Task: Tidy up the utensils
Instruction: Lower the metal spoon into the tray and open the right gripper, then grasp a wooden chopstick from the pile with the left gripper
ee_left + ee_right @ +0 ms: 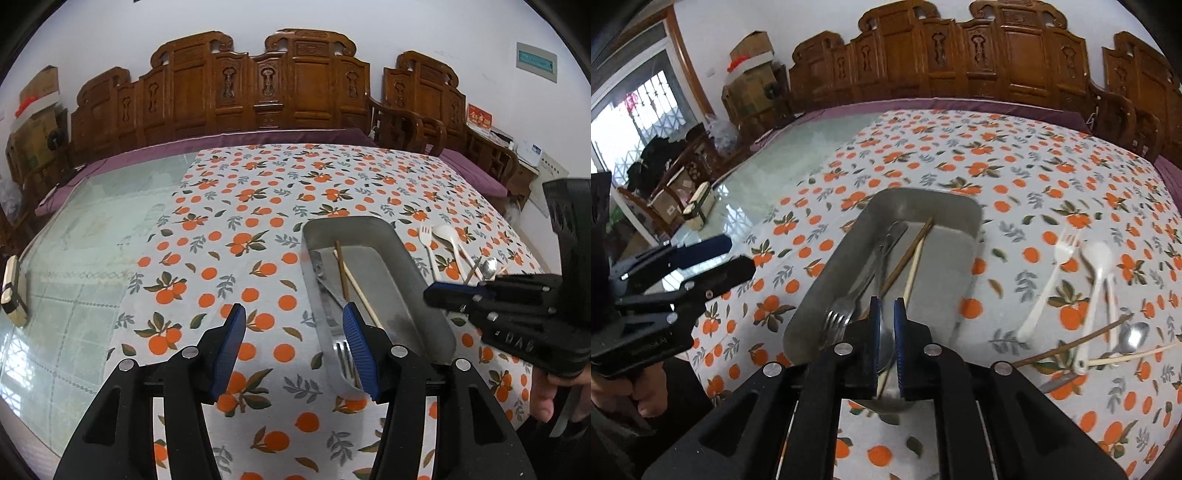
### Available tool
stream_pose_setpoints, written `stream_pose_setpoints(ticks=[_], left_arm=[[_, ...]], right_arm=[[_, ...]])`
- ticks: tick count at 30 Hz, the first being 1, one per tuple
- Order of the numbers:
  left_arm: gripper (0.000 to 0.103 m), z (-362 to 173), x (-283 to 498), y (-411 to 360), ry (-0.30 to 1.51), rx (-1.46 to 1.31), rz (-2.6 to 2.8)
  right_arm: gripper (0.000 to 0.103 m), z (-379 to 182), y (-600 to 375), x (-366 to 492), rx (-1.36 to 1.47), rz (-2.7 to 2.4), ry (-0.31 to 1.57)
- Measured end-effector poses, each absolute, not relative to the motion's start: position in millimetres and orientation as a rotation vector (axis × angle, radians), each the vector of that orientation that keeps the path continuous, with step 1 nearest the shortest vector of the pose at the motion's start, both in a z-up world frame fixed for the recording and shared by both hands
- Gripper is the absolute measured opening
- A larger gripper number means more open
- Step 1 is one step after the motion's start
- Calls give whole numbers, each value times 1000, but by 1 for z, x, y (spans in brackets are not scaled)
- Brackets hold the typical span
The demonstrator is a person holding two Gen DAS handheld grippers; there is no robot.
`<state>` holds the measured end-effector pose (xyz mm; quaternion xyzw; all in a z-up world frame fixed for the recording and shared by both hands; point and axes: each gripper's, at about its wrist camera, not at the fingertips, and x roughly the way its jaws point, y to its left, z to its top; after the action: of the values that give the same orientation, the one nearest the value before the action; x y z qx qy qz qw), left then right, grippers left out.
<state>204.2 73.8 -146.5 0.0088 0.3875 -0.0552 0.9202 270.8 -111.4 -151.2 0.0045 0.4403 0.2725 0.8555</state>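
The metal tray point(849, 258) lies on the worktop point(1015, 177), holding forks and chopsticks; the right tool point(886, 332) hangs over its near end, jaws slightly parted, gripping nothing; the left tool point(293, 347) stands released beside the tray's left rim.

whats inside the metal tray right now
The metal tray holds a metal fork, a dark chopstick and a pale chopstick. A spoon shows between the right gripper pads; the tray's near end is hidden.
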Motion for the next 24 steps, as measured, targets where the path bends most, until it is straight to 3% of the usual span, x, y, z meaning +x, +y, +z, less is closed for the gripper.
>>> stream_pose_setpoints(ticks=[5,7,11,14,24], left_arm=[[55,-139,199,57,788,38,-132],[66,-136,196,47,779,52,-141],[66,-132,190,28,779,60,-174],[66,-132,189,10,784,81,-195],[64,-147,210,-70,838,190,-328]], right_arm=[[11,-130,-149,259,9,543,868],[11,-121,-171,249,-3,522,845],[11,-113,-214,232,-28,475,819],[23,-113,-243,219,-39,432,813],[23,-131,-304,206,12,357,820]])
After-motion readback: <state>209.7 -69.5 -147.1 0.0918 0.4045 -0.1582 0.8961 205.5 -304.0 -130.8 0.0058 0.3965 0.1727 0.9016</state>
